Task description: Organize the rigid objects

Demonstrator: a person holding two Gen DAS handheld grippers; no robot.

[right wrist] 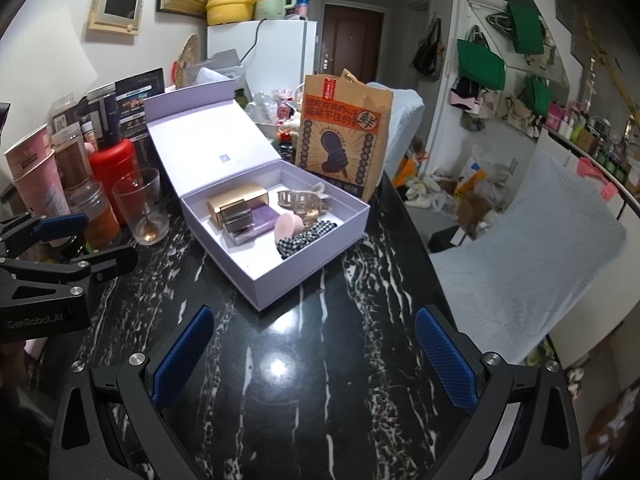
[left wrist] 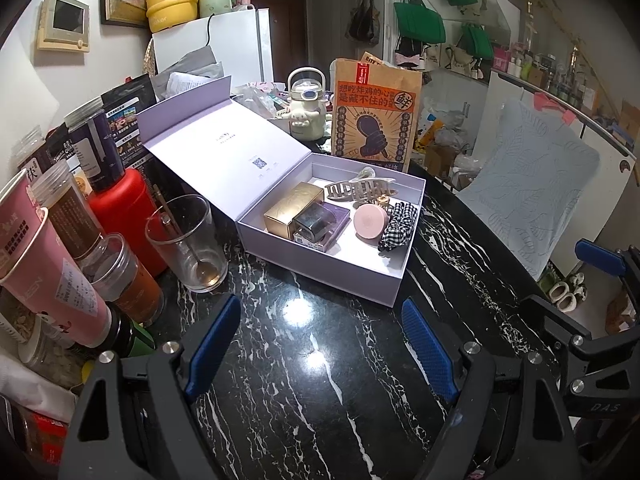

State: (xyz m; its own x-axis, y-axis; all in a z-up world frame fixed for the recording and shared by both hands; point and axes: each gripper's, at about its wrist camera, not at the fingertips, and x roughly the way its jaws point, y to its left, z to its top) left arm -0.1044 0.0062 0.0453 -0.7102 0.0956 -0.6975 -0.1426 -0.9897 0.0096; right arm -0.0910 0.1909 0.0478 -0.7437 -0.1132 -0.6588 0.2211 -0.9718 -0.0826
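A lavender gift box (left wrist: 320,270) (right wrist: 308,256) stands open on the black marble table, lid leaning back. Inside lie a gold box (left wrist: 292,206) (right wrist: 236,200), a purple case (left wrist: 320,224) (right wrist: 262,218), a beige hair claw (left wrist: 360,190) (right wrist: 300,200), a pink round compact (left wrist: 370,220) (right wrist: 289,225) and a checked scrunchie (left wrist: 398,226) (right wrist: 306,236). My left gripper (left wrist: 320,344) is open and empty in front of the box. My right gripper (right wrist: 316,358) is open and empty, also short of the box.
A glass with a spoon (left wrist: 188,240) (right wrist: 142,208), a red bottle (left wrist: 120,216), jars and pink cups (left wrist: 48,268) crowd the table's left. A brown paper bag (left wrist: 376,112) (right wrist: 344,136) stands behind the box. The table edge (right wrist: 416,240) drops off at right.
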